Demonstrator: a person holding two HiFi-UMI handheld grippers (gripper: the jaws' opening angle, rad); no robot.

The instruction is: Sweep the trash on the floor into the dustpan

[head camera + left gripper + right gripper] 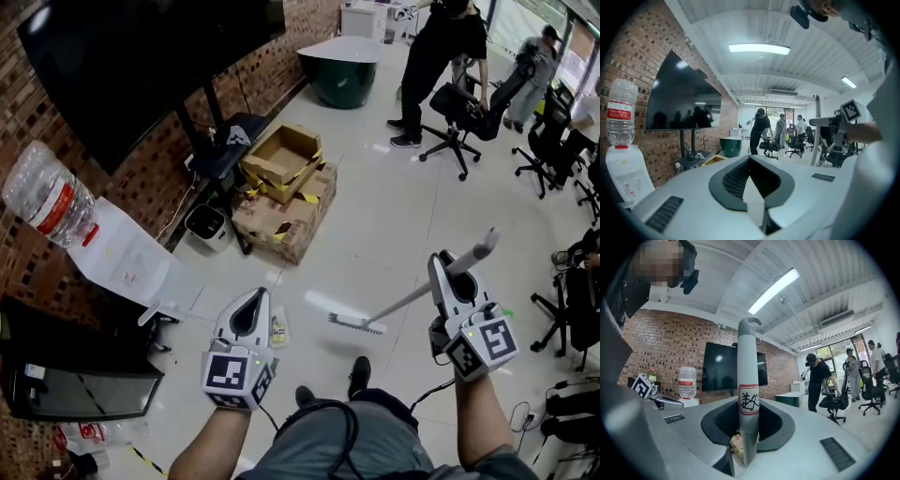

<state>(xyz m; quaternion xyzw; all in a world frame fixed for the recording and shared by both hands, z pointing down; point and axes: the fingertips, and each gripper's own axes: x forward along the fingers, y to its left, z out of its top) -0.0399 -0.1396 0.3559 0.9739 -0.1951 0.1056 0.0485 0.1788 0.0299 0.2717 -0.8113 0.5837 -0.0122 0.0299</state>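
— How many of each?

— Two grippers, one broom point(405, 301), and one scrap of trash point(277, 328) that shows on the pale floor point(394, 216).

— And what do the grippers hold?

— The right gripper point(445, 270) is clamped on the broom's grey handle, which slants down to the left to the bristles point(356, 325) on the tiles. The left gripper point(253, 298) has its jaws closed together with nothing between them.

— Where does the trash lie?

— Just beside the left gripper on its right, between it and the bristles and near both.

— Anything in the way?

— Two dark shoes point(360, 373) stand just behind the bristles. A pile of cardboard boxes point(286, 202) and a water dispenser point(127, 253) sit further off along the brick wall. At least two people stand among office chairs point(455, 117) well apart.
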